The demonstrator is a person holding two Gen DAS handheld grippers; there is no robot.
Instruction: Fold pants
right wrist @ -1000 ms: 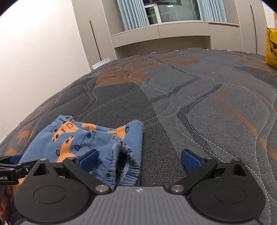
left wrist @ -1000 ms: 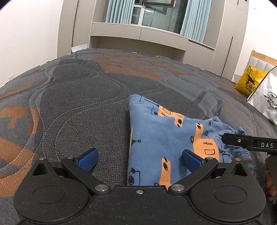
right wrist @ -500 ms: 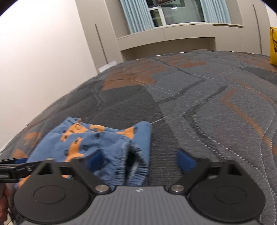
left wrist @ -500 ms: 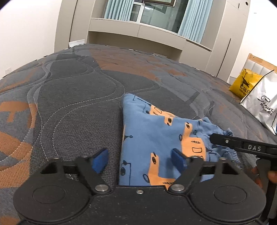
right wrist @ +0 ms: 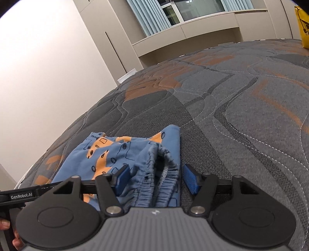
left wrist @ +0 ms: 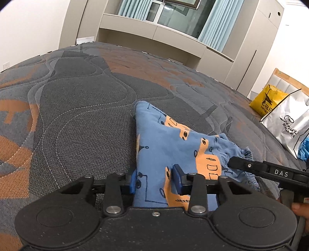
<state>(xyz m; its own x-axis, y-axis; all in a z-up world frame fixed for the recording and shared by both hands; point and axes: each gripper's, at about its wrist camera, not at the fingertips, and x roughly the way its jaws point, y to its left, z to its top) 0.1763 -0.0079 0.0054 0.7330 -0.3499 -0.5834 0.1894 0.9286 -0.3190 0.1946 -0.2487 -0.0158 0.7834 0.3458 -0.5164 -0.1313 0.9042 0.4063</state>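
Note:
The blue pants with orange car prints lie folded on the grey and orange quilted mattress. My left gripper has its blue pads narrowed around the near edge of the cloth, with a gap still between them. My right gripper sits at the elastic waistband, its pads on either side of the bunched cloth and still apart. The pants also show in the right wrist view. The right gripper's finger shows in the left wrist view, resting at the waistband.
A yellow bag and a silver bag stand at the mattress's right side. A wall runs along the left side. Cabinets and a curtained window are at the far end.
Both grippers have narrowed from wide open. The left pads closed in around the pants' near edge. The right pads closed in around the waistband. Both cameras tilted up slightly.

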